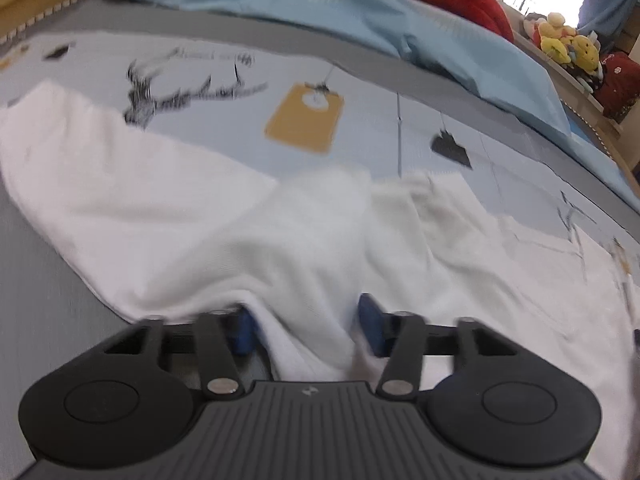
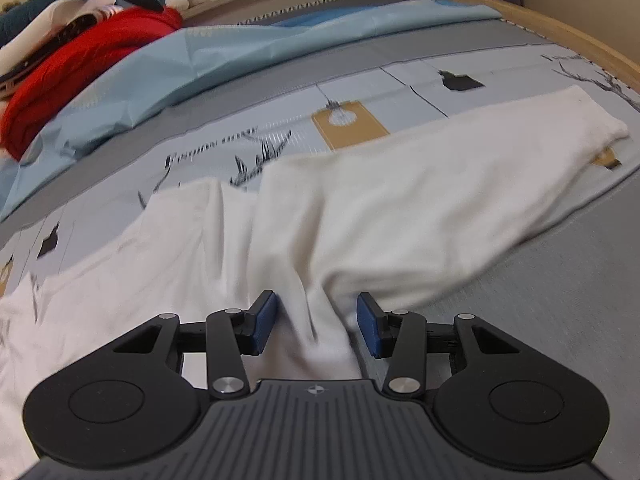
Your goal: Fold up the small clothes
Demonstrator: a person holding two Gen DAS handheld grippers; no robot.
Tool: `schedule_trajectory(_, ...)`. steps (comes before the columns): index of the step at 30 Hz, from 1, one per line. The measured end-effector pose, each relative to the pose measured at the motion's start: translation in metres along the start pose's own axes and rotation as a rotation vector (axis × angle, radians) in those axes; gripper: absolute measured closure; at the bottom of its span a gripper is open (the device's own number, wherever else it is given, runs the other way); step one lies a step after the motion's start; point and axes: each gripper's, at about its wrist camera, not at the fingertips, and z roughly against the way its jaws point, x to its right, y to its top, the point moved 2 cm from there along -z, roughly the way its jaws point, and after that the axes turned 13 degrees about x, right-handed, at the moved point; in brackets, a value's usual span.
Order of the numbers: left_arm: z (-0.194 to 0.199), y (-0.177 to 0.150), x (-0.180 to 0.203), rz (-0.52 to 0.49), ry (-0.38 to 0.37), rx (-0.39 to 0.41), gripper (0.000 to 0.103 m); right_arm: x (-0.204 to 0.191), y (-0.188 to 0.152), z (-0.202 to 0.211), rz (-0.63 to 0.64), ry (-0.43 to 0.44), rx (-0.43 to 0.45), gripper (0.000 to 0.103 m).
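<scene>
While the white garment [image 1: 208, 216] lies spread on the printed bed sheet [image 1: 360, 128], a bunched ridge of its fabric runs between the blue pads [image 1: 370, 326] of the left tool [image 1: 306, 328], which stand apart and released. The right tool [image 2: 316, 322] is likewise released, a fold of the same garment [image 2: 400, 200] between its pads [image 2: 266, 316]. Ahead of both tools lies a light blue cloth [image 1: 360, 16].

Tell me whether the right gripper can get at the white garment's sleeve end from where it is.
Probably yes. The right gripper is open with a ridge of the white garment between its pads, and the sleeve end lies flat on the bed sheet, nothing covering it.
</scene>
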Motion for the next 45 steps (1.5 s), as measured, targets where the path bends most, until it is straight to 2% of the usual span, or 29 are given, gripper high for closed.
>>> schedule_trajectory(2,-0.01,0.006,0.0,-0.018,0.005,0.018,0.08,-0.003,0.003,-0.008,0.0,-0.009,0.021,0.057)
schedule_trajectory(3,-0.014,0.01,0.001,-0.038,0.001,0.03,0.087,-0.004,0.005,-0.011,-0.006,-0.017,0.035,0.065)
schedule_trajectory(4,-0.018,0.014,0.004,-0.061,-0.002,0.04,0.089,-0.004,0.007,-0.015,-0.014,-0.026,0.044,0.077)
schedule_trajectory(6,-0.027,0.024,0.006,-0.103,0.005,0.067,0.091,-0.002,0.011,-0.022,-0.032,-0.041,0.055,0.09)
schedule_trajectory(9,-0.038,0.048,0.001,-0.089,0.014,0.123,0.091,0.006,0.017,-0.029,-0.103,-0.038,0.08,0.094)
schedule_trajectory(11,-0.039,0.063,0.002,-0.066,-0.01,0.182,0.091,0.009,0.022,-0.032,-0.137,-0.057,0.106,0.098)
schedule_trajectory(14,-0.044,0.076,0.008,-0.071,-0.041,0.184,0.087,0.015,0.032,-0.029,-0.159,-0.14,0.188,0.103)
schedule_trajectory(16,-0.047,0.075,0.005,-0.035,-0.069,0.111,0.067,0.026,0.037,-0.027,-0.201,-0.178,0.227,0.103)
schedule_trajectory(17,-0.048,0.073,0.002,-0.011,-0.076,0.054,0.047,0.031,0.038,-0.028,-0.224,-0.165,0.217,0.103)
schedule_trajectory(19,-0.038,0.068,-0.005,0.03,-0.081,-0.013,0.043,0.039,0.036,-0.032,-0.262,-0.121,0.135,0.1)
schedule_trajectory(21,-0.019,0.065,-0.01,0.06,-0.078,-0.019,0.043,0.04,0.033,-0.024,-0.23,-0.111,0.117,0.1)
schedule_trajectory(23,0.002,0.058,-0.012,0.111,-0.086,-0.06,0.043,0.035,0.03,-0.01,-0.182,-0.077,0.096,0.098)
schedule_trajectory(24,0.011,0.054,-0.012,0.128,-0.096,-0.089,0.043,0.031,0.028,-0.005,-0.17,-0.039,0.068,0.091)
schedule_trajectory(25,0.022,0.047,-0.009,0.132,-0.112,-0.115,0.043,0.027,0.024,0.0,-0.156,0.012,0.024,0.08)
schedule_trajectory(26,0.032,0.039,-0.007,0.123,-0.131,-0.137,0.043,0.023,0.019,0.006,-0.136,0.047,-0.015,0.075)
schedule_trajectory(27,0.044,0.029,-0.002,0.095,-0.153,-0.163,0.043,0.018,0.015,0.012,-0.107,0.07,-0.05,0.07)
schedule_trajectory(30,0.074,-0.007,0.017,-0.023,-0.214,-0.252,0.043,0.006,-0.003,0.035,-0.01,0.109,-0.155,0.069)
schedule_trajectory(33,0.094,-0.046,0.033,-0.15,-0.307,-0.349,0.043,0.001,-0.025,0.067,0.055,0.145,-0.245,0.069)
schedule_trajectory(35,0.104,-0.068,0.044,-0.248,-0.325,-0.391,0.043,0.001,-0.041,0.09,0.09,0.155,-0.289,0.069)
schedule_trajectory(37,0.115,-0.083,0.053,-0.388,-0.302,-0.369,0.048,0.003,-0.056,0.115,0.125,0.16,-0.333,0.069)
schedule_trajectory(39,0.125,-0.084,0.052,-0.46,-0.267,-0.335,0.082,0.008,-0.072,0.138,0.148,0.156,-0.366,0.069)
schedule_trajectory(42,0.152,-0.078,0.032,-0.408,-0.265,-0.299,0.082,0.023,-0.088,0.167,0.144,0.127,-0.402,0.069)
schedule_trajectory(45,0.179,-0.074,0.007,-0.371,-0.251,-0.286,0.083,0.044,-0.097,0.184,0.079,0.088,-0.448,0.069)
